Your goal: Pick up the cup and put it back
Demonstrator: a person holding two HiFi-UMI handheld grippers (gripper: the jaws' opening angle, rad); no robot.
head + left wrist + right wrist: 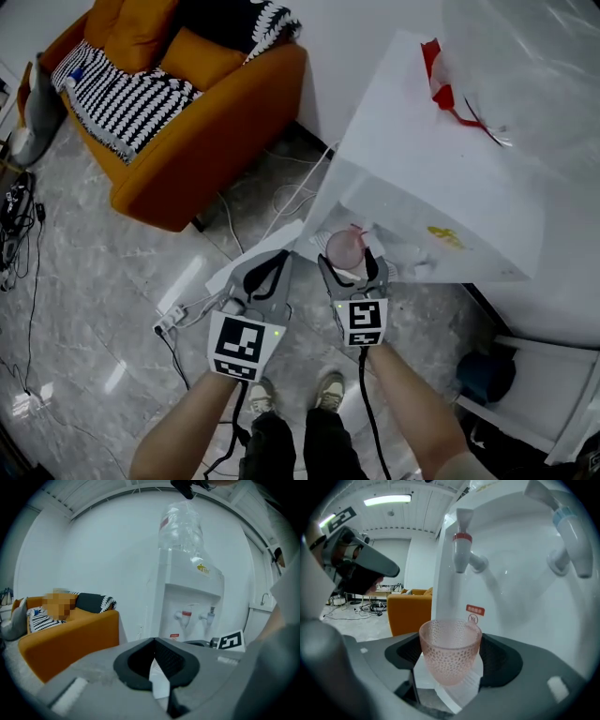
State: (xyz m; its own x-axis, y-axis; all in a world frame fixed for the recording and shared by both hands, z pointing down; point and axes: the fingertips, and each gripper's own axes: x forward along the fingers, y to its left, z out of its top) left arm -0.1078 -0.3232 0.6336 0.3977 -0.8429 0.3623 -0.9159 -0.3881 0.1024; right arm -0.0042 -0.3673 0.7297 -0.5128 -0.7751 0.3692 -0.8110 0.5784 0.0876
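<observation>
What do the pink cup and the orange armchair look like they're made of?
Pink cup: looks like translucent glass or hard plastic, I can't tell which. The pale background shows through its wall, and the surface is pebbled with small dimples.
Orange armchair: seems upholstered in matte fabric, possibly faux leather. It has soft rounded cushions and little shine, and any weave is too small to see.

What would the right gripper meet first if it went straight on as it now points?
Probably the water dispenser below its red tap; the pink cup held by the right gripper would touch first.
</observation>
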